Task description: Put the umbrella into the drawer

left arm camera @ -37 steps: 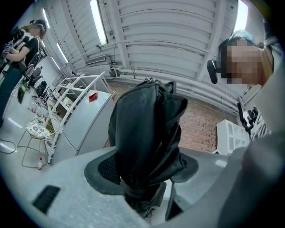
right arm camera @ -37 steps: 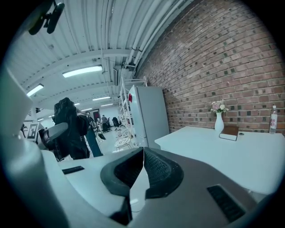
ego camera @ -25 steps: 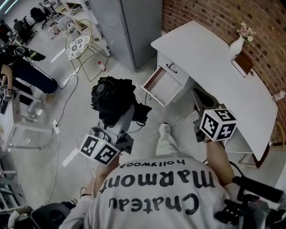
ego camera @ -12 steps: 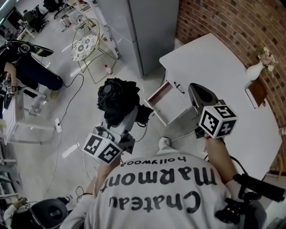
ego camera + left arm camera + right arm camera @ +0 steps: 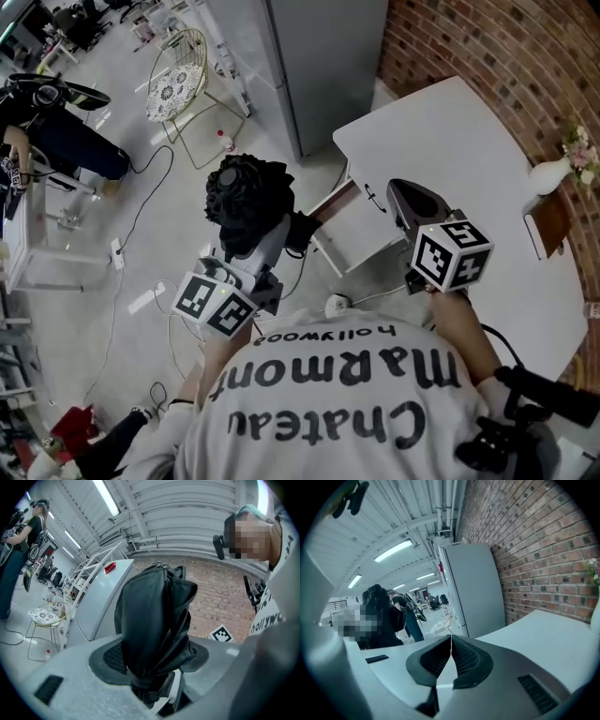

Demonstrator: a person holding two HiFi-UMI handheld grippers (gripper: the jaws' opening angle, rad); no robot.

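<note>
Over open floor [image 5: 169,216] beside the front edge of the pulled-out drawer [image 5: 364,231], clamping the folded black umbrella [image 5: 157,620] in the left gripper [image 5: 154,677], holding the jaws of the right gripper [image 5: 451,651] together, empty.

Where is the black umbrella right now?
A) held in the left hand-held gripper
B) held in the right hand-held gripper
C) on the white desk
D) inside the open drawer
A: the left hand-held gripper is shut on the folded umbrella, apart from the open drawer.
</note>
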